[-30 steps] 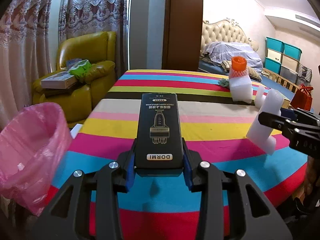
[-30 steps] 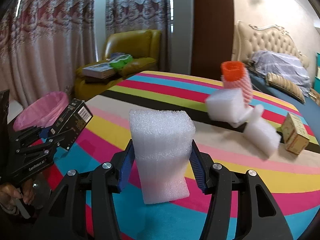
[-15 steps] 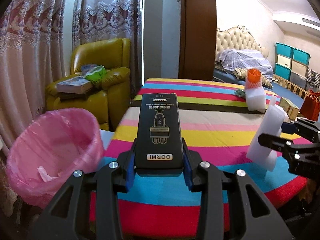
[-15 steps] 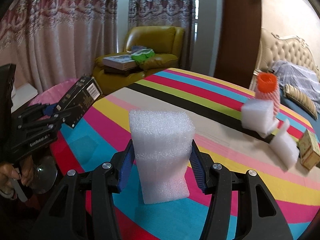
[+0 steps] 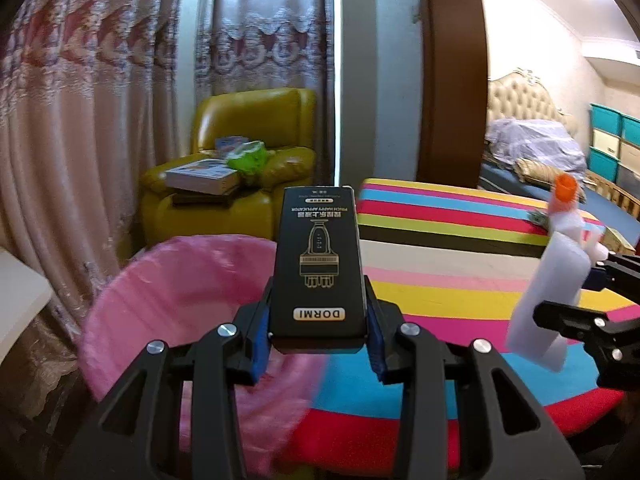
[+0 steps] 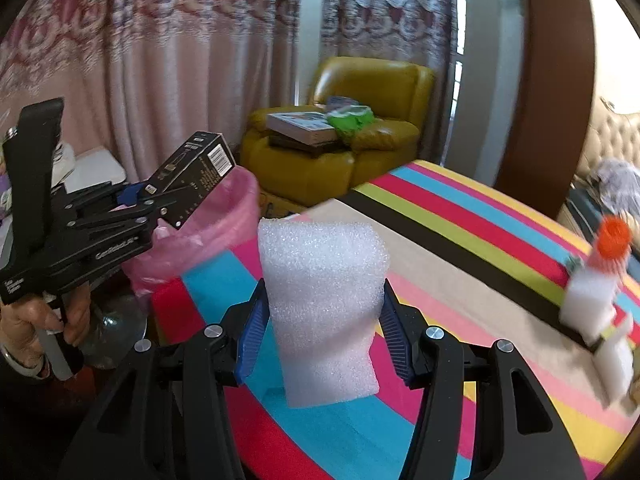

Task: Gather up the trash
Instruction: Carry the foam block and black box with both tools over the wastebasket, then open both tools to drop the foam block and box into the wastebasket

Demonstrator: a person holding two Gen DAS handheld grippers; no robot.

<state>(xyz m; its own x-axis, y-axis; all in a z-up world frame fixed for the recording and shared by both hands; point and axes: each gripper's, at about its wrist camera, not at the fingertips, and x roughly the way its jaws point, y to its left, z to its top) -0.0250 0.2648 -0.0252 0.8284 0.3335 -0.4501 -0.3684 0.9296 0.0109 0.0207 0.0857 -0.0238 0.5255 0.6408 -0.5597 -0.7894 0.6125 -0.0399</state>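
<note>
My left gripper (image 5: 318,336) is shut on a black DORMI box (image 5: 318,264) and holds it over the rim of the pink-lined trash bin (image 5: 160,300), beside the table edge. My right gripper (image 6: 322,336) is shut on a white foam block (image 6: 324,308) above the striped table's near corner. In the right wrist view the left gripper (image 6: 136,200) with the black box (image 6: 192,172) hovers over the bin (image 6: 224,216). In the left wrist view the right gripper's foam block (image 5: 544,296) is at the right.
The striped tablecloth (image 5: 460,248) carries more white foam pieces (image 6: 588,304) and an orange-topped foam net (image 6: 612,240) at its far side. A yellow armchair (image 5: 240,184) with books stands behind the bin. Curtains hang at the left. A bed stands at the far right.
Both grippers have swung left with their loads. The left one has gone from over the table to over the pink bin. The right one has followed toward the table's corner.
</note>
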